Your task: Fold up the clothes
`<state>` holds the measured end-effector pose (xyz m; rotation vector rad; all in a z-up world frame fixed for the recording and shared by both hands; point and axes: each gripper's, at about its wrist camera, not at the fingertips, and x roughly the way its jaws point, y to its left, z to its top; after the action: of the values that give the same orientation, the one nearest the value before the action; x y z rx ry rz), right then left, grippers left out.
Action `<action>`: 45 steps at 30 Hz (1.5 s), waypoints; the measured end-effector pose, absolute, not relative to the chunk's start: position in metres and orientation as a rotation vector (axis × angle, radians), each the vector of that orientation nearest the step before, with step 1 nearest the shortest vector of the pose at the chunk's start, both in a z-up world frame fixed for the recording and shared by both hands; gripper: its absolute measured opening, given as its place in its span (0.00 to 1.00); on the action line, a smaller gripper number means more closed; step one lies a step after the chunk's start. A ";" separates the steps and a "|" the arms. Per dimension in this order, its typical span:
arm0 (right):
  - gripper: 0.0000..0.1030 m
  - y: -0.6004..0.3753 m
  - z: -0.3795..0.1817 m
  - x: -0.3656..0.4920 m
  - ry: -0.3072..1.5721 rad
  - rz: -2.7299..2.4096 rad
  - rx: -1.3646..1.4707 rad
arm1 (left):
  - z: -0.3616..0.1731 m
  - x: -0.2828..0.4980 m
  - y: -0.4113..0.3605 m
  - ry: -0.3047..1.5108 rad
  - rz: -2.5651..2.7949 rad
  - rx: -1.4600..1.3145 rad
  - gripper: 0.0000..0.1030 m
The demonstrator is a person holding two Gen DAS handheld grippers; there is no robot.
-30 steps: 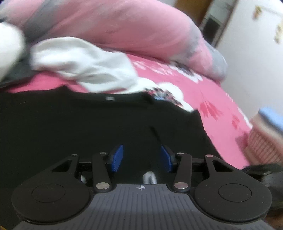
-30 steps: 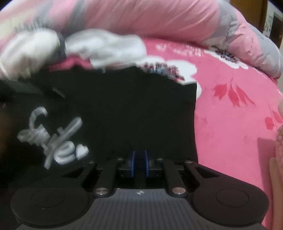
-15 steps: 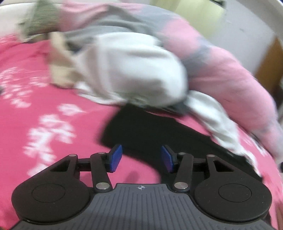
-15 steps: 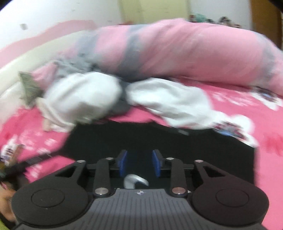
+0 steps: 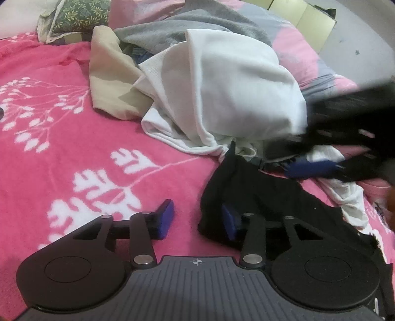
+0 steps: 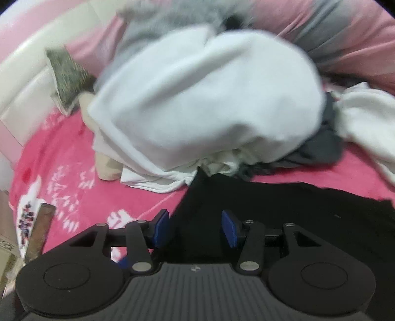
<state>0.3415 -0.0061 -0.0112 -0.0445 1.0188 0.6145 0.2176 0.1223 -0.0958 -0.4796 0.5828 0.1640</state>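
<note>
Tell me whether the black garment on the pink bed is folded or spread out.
Spread, not neatly folded: the black garment lies mostly flat across the pink floral bedcover, edge rumpled near the open left gripper.

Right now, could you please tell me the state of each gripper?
Left gripper: open, holding nothing, at the edge of the black shirt.
Right gripper: open, holding nothing, over the same shirt.

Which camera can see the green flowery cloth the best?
The left wrist view. There the green flowery cloth is sharp at the top left, with its little yellow flowers showing. In the right wrist view it is only a blurry grey-green patch beside the white clothes.
</note>
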 end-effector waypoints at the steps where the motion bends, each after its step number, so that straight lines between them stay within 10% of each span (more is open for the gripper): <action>1: 0.49 0.005 -0.018 0.347 1.031 0.615 -0.062 | -0.096 0.216 0.122 0.580 0.158 -0.476 0.36; 10: 0.42 0.027 -0.039 0.350 1.013 0.567 -0.177 | -0.099 0.215 0.119 0.586 0.130 -0.471 0.07; 16: 0.06 0.042 -0.053 0.352 0.998 0.535 -0.250 | -0.092 0.205 0.112 0.529 0.082 -0.444 0.01; 39: 0.05 -0.057 -0.014 0.340 0.878 0.533 0.014 | -0.064 0.199 0.056 0.397 -0.295 -0.331 0.02; 45: 0.19 -0.130 -0.017 0.327 0.884 0.372 0.119 | -0.071 0.196 0.047 0.491 -0.419 -0.362 0.32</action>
<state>0.3271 -0.1300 -0.0166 0.1194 0.8843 0.3725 0.1958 0.0471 -0.0712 -0.3624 0.4909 -0.4191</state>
